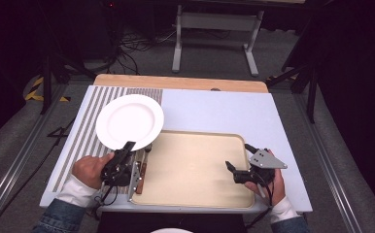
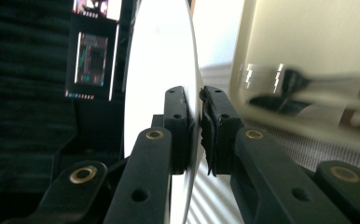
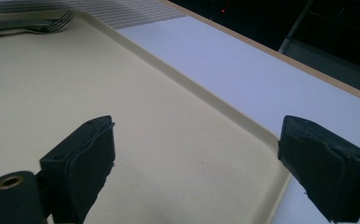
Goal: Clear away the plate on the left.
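Clamped on its near rim by the left tool (image 1: 128,148), the white plate (image 1: 129,121) is held over the striped part of the surface (image 1: 214,109), just left of the tray (image 1: 195,167). The right tool (image 1: 239,167) is spread wide above the tray; cutlery, seemingly a fork (image 3: 43,25), lies at its left edge.

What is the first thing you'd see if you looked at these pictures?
The big white plate at the table's left, nipped by its near rim in the left claw, whose jaws press on either side of it. Next comes the wide beige tray in the middle, with a fork lying at its left edge. The right claw hangs open over the tray's right part, holding nothing.
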`<action>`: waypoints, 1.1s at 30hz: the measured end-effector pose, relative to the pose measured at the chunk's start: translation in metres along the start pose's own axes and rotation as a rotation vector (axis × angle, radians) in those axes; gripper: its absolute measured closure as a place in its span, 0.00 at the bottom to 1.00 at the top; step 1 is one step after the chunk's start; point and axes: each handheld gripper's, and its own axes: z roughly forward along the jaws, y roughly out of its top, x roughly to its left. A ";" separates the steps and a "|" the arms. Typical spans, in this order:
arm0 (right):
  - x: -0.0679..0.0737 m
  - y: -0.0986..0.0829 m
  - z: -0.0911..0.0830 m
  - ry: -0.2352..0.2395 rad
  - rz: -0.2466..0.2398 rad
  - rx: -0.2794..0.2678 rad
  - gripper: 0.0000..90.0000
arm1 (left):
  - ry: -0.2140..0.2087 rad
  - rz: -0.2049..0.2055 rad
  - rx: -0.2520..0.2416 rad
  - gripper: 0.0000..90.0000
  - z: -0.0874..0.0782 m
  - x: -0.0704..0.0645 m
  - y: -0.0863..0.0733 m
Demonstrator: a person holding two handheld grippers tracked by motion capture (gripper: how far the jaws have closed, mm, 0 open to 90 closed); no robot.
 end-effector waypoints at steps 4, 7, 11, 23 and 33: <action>0.000 0.000 -0.001 -0.003 0.005 -0.002 0.13 | -0.002 0.000 -0.049 0.95 0.000 0.001 0.015; -0.001 0.000 -0.001 -0.001 0.005 -0.001 0.13 | -0.053 0.003 -0.054 0.94 0.005 -0.003 0.021; 0.000 -0.001 -0.001 0.002 0.001 0.005 0.13 | -0.084 0.006 -0.056 0.92 0.009 -0.006 0.023; 0.000 -0.001 -0.001 0.001 0.001 0.007 0.13 | -0.077 0.037 -0.191 0.95 0.002 -0.006 0.067; -0.003 -0.001 -0.003 -0.011 0.006 -0.002 0.13 | -0.156 0.079 -0.354 0.94 -0.015 -0.027 0.114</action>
